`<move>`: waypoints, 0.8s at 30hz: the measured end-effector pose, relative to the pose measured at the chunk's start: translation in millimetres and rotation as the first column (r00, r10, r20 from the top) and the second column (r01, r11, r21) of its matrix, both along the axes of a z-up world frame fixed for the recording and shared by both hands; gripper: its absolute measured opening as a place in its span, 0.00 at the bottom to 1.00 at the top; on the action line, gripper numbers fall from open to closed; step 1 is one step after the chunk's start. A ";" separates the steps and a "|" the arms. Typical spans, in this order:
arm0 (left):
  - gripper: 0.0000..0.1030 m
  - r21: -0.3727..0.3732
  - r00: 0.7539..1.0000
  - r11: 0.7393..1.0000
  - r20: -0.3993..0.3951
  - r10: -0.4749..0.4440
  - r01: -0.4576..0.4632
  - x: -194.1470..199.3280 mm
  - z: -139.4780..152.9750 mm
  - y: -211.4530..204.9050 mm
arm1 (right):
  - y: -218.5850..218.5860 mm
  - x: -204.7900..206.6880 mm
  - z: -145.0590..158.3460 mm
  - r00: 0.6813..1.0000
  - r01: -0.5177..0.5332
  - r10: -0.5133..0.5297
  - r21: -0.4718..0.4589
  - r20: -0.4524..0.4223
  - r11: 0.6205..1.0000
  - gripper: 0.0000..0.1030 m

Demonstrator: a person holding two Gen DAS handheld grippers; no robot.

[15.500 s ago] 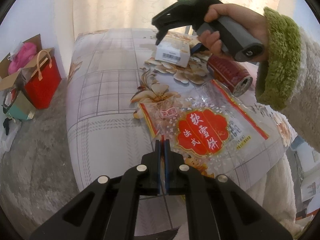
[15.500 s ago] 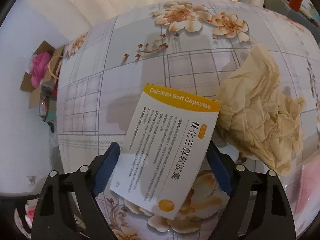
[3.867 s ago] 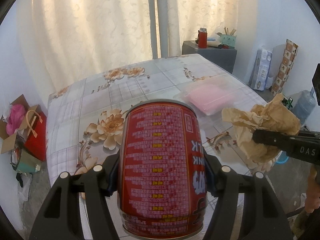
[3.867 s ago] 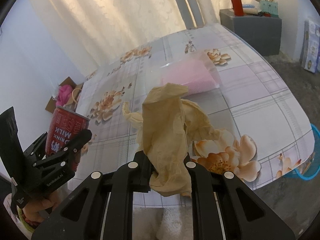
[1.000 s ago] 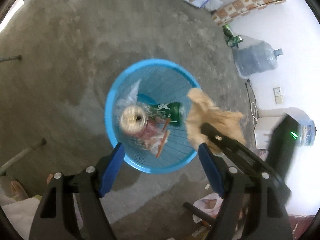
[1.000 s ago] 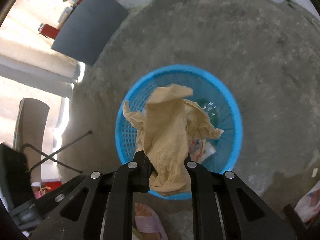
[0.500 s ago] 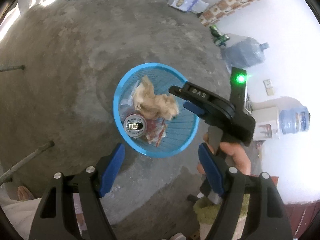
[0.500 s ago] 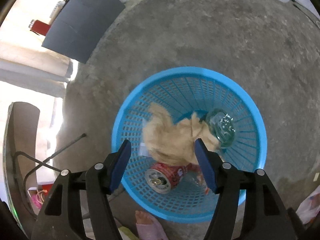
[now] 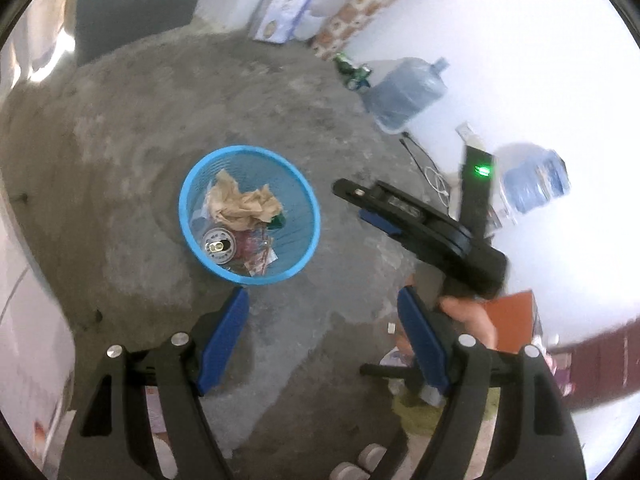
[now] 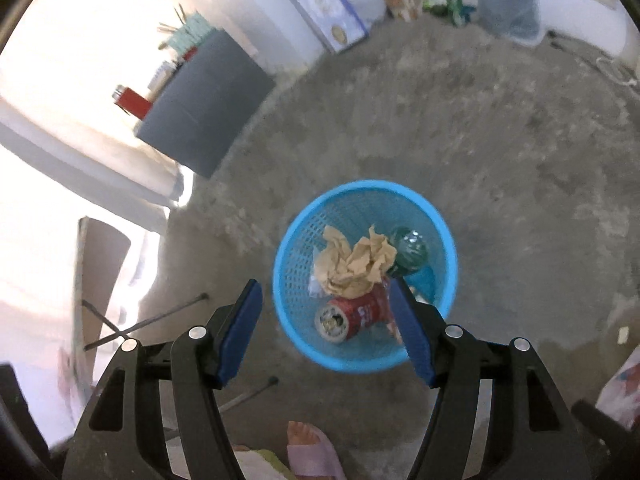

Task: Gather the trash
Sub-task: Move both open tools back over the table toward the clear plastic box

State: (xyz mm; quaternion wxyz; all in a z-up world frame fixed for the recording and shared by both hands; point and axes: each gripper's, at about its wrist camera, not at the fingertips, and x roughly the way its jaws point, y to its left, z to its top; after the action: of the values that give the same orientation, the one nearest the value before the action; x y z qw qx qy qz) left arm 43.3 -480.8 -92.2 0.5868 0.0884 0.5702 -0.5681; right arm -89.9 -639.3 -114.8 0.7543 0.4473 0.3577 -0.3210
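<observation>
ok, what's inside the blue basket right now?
In the blue basket: crumpled tan paper on top, red can, green bottle, a printed wrapper. Anything beneath the paper is hidden.

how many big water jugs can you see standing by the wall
2. One water jug stands at the wall beside the green bottles; the second water jug shows farther right, behind the right gripper. Others may be out of view.

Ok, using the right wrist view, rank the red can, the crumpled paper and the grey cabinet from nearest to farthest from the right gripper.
1. Red can, in the blue basket, between the open right gripper's fingers.
2. Crumpled paper, just beyond the can, same basket.
3. Grey cabinet, far upper left, by the wall.
</observation>
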 end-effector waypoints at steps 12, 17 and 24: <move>0.73 -0.167 0.993 0.981 0.078 -0.090 0.103 -49.3 68.4 87.3 | 93.9 -54.9 97.2 0.997 -0.014 0.027 -0.163 0.077 0.987 0.73; 0.75 -0.212 0.992 0.976 0.130 -0.009 0.037 -38.1 87.8 140.4 | 127.1 -52.2 124.5 0.991 -0.028 0.056 -0.216 0.125 0.976 0.79; 0.77 -0.253 0.965 0.957 0.179 0.191 -0.142 9.2 98.3 226.7 | 166.6 -8.4 143.1 0.974 -0.135 0.171 -0.221 0.152 0.966 0.79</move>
State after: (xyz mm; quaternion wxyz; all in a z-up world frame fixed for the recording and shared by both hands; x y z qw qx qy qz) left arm 52.5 -254.1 6.2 0.6938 0.0259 0.4409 -0.5689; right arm -98.3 -472.7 28.3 0.8473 0.3623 0.2900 -0.2582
